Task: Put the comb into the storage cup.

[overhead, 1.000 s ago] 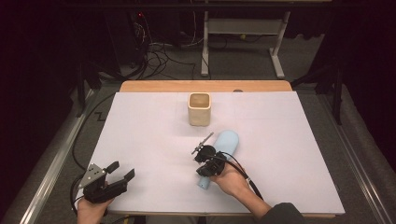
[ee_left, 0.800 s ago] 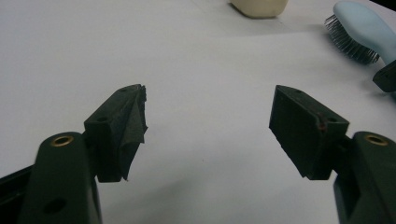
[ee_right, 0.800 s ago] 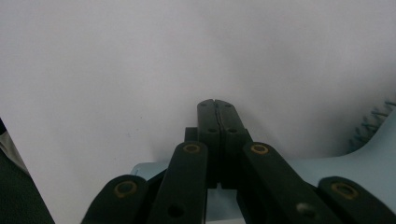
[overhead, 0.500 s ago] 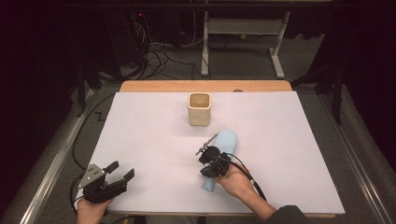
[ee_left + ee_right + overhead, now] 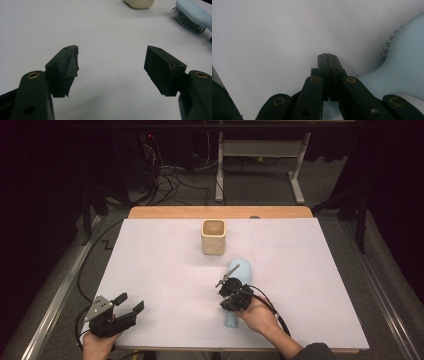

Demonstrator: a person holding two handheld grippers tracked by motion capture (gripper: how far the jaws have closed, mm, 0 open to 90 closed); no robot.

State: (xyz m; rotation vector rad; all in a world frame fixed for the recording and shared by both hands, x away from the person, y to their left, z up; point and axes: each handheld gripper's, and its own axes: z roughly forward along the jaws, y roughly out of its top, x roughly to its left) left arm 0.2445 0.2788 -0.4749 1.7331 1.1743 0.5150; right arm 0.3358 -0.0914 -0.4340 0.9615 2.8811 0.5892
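A light blue hairbrush (image 5: 243,268) lies on the white table, head toward a beige square cup (image 5: 213,236) and handle toward the front edge. My right gripper (image 5: 225,292) hovers over the brush's handle. In the right gripper view its jaws are pressed together with nothing between them (image 5: 328,56), and the brush (image 5: 404,62) lies just to their right. My left gripper (image 5: 130,302) rests near the front left corner. It stands open and empty (image 5: 111,62), with the cup (image 5: 138,3) and the bristled brush head (image 5: 192,15) far ahead.
The white sheet (image 5: 165,270) covers a wooden table whose far edge (image 5: 220,212) shows bare. Metal rails run along both sides. Beyond the table are cables on the floor and a white metal frame (image 5: 260,155).
My right gripper has drifted a little to the right above the brush handle, and the handle's near end seems to have swung slightly right as well. The left gripper has stayed still.
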